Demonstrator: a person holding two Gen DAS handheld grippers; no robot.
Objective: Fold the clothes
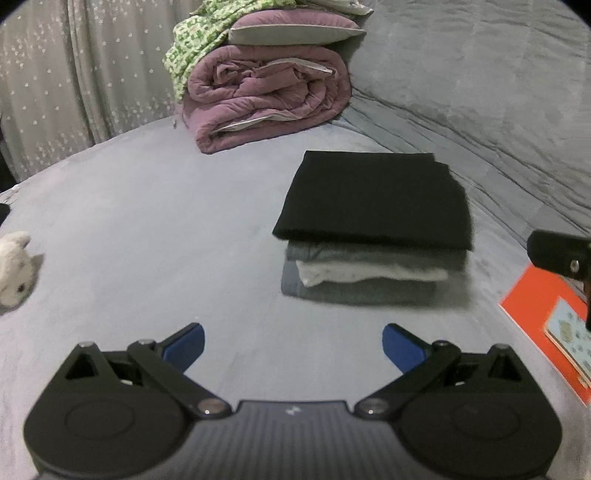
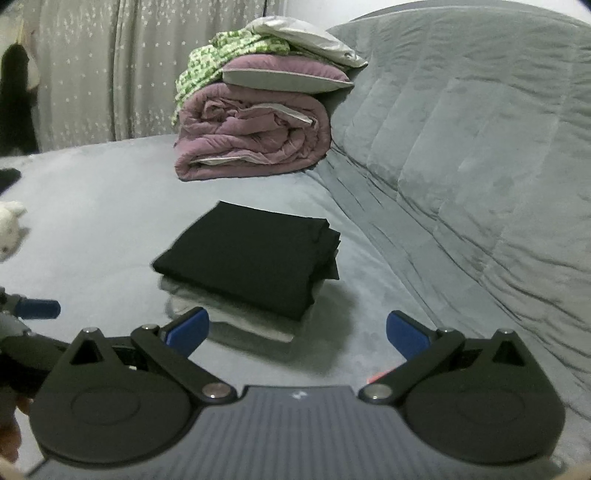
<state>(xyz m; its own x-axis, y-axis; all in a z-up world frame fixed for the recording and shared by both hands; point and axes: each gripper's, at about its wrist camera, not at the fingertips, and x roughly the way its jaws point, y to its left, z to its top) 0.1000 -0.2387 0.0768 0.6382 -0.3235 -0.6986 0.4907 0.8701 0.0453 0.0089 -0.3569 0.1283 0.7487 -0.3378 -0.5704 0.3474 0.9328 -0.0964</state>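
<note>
Folded clothes, a black garment (image 1: 373, 201) topping grey and white layers, sit stacked on the grey bed (image 1: 147, 229) ahead of the left hand-held gripper (image 1: 293, 347), whose blue-tipped fingers stand apart, empty. From the right wrist, the stack (image 2: 247, 266) lies just beyond the right hand-held gripper (image 2: 297, 330), also spread and empty.

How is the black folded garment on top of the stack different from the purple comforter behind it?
The black garment is folded flat with crisp, square edges; the purple comforter is rolled into a thick, wrinkled bundle. The black garment tops a stack of grey and white clothes; the purple comforter lies directly on the bed and carries a pillow itself. The comforter looks far bulkier. Both sit untouched, with both grippers open and clear of them.
</note>
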